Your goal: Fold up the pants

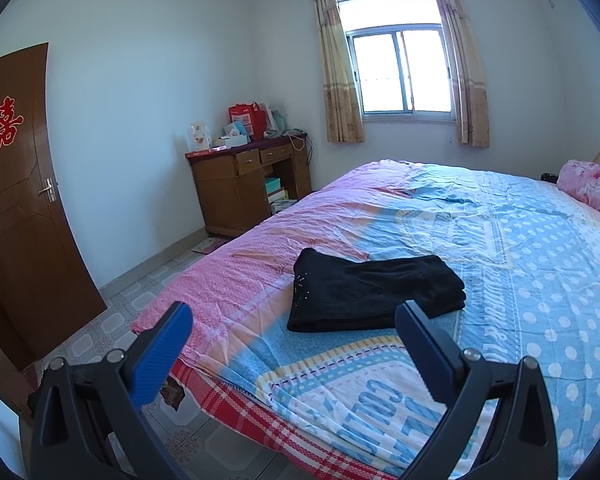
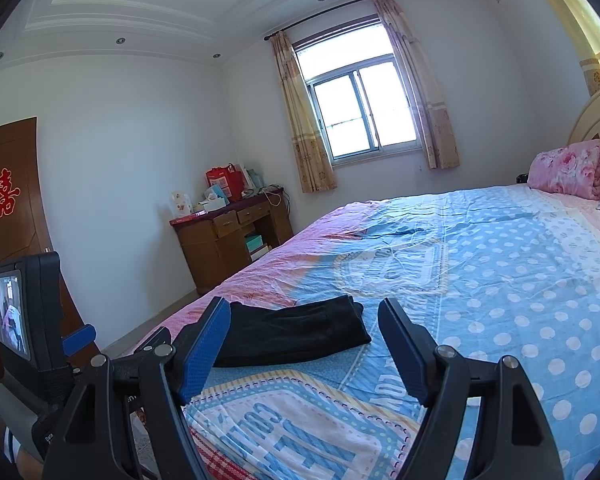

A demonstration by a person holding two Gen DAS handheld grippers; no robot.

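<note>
Black pants (image 1: pixel 372 290) lie folded into a compact bundle on the pink and blue bedspread (image 1: pixel 520 248), near the bed's front corner. My left gripper (image 1: pixel 294 312) hovers just short of them, open, with nothing between its blue-padded fingers (image 1: pixel 160 356). In the right wrist view the same pants (image 2: pixel 296 332) lie ahead of my right gripper (image 2: pixel 302 308), which is also open and empty, held above the bedspread (image 2: pixel 500 280). The left gripper's body with its small screen (image 2: pixel 12 312) shows at the left edge of that view.
A wooden desk (image 1: pixel 244 184) with boxes and a red bag stands by the far wall under a curtained window (image 1: pixel 400 72). A rolled pink floral quilt (image 1: pixel 592 188) lies at the headboard end. A brown door (image 1: pixel 16 200) is at left, beside tiled floor (image 1: pixel 112 320).
</note>
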